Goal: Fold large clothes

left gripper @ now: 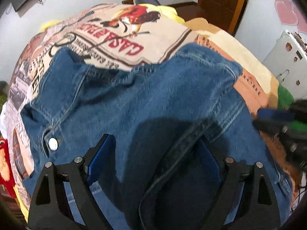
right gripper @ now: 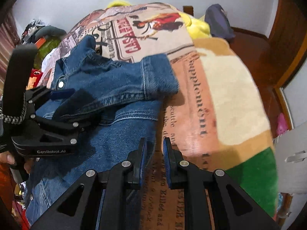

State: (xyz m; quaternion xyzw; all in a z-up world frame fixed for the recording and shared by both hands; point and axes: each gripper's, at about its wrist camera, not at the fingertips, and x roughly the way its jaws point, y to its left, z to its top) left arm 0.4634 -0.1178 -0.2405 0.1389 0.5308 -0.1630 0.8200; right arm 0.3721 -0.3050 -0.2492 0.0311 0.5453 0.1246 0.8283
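— Left gripper (left gripper: 155,149): spread wide over denim jacket (left gripper: 145,99), gripping nothing.
— Right gripper (right gripper: 155,147)?
— Pinched narrow, empty, at jacket's right edge over printed blanket (right gripper: 195,103).
— Jacket?
— Lying on blanket, sleeve cuff (right gripper: 159,72) folded across, snap button (left gripper: 53,143) near left.

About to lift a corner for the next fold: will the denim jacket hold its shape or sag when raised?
The denim jacket will probably sag, though less than thin cloth: it already lies creased on the printed blanket. Its thick seams and stitched cuff suggest some heft, so one pinched corner may drag.
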